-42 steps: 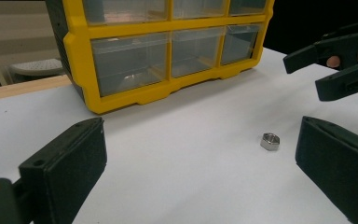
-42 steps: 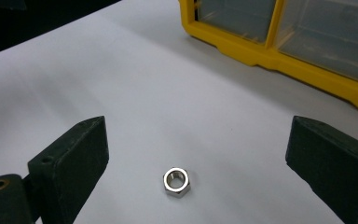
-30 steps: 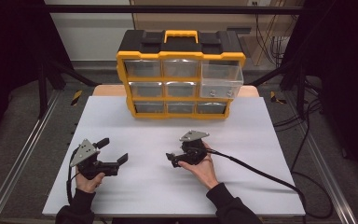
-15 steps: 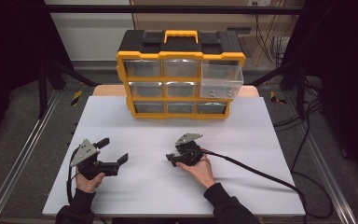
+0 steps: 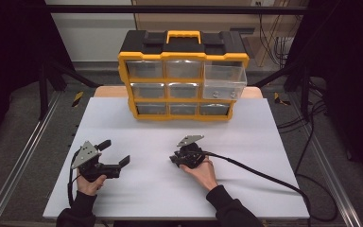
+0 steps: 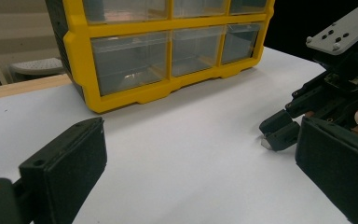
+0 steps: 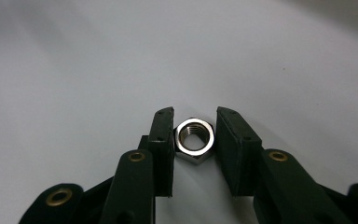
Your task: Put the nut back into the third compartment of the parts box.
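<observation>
White tabletop (image 5: pixel 264 142), dark room behind. Right gripper (image 7: pixel 195 140) has just been closing its jaws, and a steel hex nut (image 7: pixel 194 139) now sits pinched between the 2 pads, both faces touching its flats. So the grab looks done; lift prob. next. Nut is small, bright silver, 6-sided, threaded bore facing the cam, lying flat on the table approx. centre-front, by the right hand (image 5: pixel 203 170). From the left gripper view it's just a pale glint at the other gripper's tips (image 6: pixel 266 142). Left gripper (image 5: pixel 116 156) is spread wide w/ nothing in it, resting on the table well apart to the left. Further out, a yellow-and-black drawer organizer (image 5: pixel 183 75) stands at the far edge, 1 clear top-right drawer (image 5: pixel 224 82) pulled out.
</observation>
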`<state>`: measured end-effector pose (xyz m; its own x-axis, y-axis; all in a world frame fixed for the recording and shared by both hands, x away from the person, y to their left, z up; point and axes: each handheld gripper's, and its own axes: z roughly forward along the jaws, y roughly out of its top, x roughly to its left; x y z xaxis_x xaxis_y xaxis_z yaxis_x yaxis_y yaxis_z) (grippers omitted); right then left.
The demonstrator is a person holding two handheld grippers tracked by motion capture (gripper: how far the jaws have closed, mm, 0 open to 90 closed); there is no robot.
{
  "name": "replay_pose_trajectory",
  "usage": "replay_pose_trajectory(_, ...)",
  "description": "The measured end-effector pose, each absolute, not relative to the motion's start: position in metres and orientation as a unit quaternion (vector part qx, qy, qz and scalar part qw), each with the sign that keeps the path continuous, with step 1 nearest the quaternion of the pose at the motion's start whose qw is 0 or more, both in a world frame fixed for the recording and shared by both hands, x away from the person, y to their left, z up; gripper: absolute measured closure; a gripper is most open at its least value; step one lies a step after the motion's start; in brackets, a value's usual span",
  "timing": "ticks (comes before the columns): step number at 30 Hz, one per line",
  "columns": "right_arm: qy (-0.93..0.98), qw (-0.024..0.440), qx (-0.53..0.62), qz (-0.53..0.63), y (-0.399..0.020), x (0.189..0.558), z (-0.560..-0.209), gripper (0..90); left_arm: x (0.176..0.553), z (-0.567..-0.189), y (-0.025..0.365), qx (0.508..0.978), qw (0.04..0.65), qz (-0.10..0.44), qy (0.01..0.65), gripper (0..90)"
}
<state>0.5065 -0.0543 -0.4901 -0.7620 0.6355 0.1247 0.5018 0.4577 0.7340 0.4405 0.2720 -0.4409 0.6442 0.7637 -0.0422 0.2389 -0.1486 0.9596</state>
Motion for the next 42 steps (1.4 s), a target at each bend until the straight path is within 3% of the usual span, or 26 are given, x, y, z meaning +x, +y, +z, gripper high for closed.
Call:
replay_pose_trajectory(15, 0.848, 0.071, 0.336, 0.403, -0.057, 0.507, -0.482, 70.2, 0.441, -0.441, 0.272, 0.719, 0.551, 0.238, 0.349, 1.7)
replay_pose_trajectory(42, 0.810, 0.136, 0.309, 0.480, -0.103, 0.481, -0.388, 70.2, 0.440, -0.441, 0.272, 0.720, 0.551, 0.238, 0.348, 1.7)
